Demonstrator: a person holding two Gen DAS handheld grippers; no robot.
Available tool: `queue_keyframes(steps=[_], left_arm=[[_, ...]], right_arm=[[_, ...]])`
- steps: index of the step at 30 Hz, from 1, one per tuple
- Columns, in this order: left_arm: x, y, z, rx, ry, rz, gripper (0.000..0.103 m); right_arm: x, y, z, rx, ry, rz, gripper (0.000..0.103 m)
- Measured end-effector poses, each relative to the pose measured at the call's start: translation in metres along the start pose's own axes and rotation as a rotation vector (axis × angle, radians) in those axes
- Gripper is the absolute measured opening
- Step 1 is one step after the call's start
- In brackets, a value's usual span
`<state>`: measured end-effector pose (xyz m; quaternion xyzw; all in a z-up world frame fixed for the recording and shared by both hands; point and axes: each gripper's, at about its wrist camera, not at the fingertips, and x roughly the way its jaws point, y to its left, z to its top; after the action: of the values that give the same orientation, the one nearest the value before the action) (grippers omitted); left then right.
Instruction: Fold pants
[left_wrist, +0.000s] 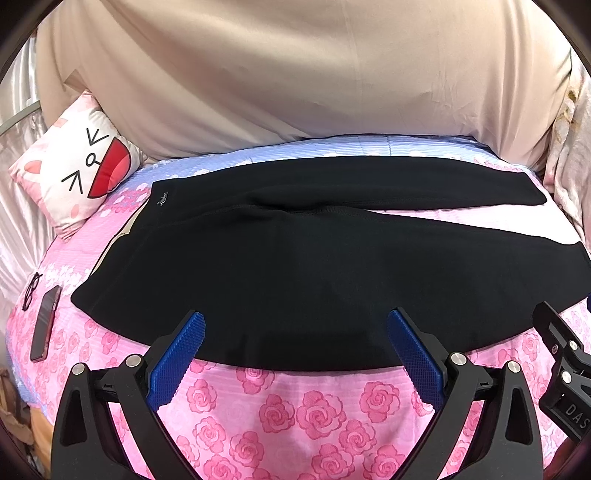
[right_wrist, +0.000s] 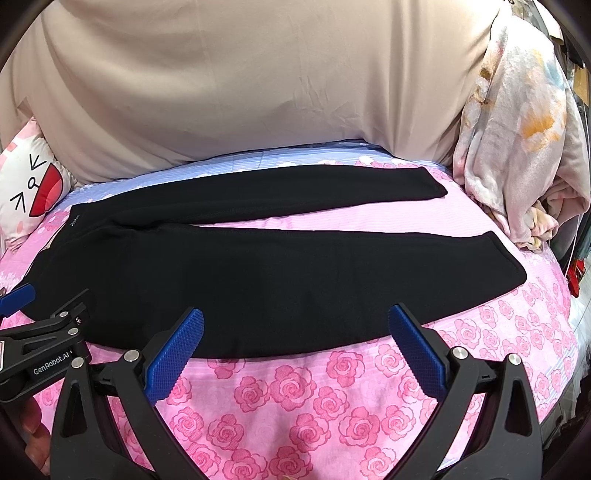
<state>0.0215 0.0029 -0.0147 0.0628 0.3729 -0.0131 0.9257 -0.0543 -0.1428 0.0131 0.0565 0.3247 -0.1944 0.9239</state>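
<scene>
Black pants (left_wrist: 295, 266) lie flat on the bed, waistband at the left, both legs spread apart to the right. They also show in the right wrist view (right_wrist: 229, 273). My left gripper (left_wrist: 295, 325) is open and empty, its blue pads just over the near edge of the pants. My right gripper (right_wrist: 295, 325) is open and empty, also at the near edge, further right along the near leg. Each gripper's body shows at the side of the other's view.
The bed has a pink rose-print sheet (left_wrist: 288, 410). A cat-face pillow (left_wrist: 77, 173) lies at the back left. A phone (left_wrist: 46, 321) and glasses (left_wrist: 31, 291) lie at the left. A beige cover (left_wrist: 295, 74) rises behind. A crumpled blanket (right_wrist: 517, 147) sits at the right.
</scene>
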Motion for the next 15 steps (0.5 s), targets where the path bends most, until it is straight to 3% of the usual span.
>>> queue_keyframes(steps=[10,15], left_arm=[[0.018,-0.003,0.014,0.007,0.01,-0.003,0.097],[0.039,0.007,0.04,-0.013,0.003,0.012,0.097]], right_arm=[[0.023,-0.015,0.007,-0.007,0.014,0.021,0.098],[0.052,-0.069,0.028,-0.004,-0.015,0.031,0.098]])
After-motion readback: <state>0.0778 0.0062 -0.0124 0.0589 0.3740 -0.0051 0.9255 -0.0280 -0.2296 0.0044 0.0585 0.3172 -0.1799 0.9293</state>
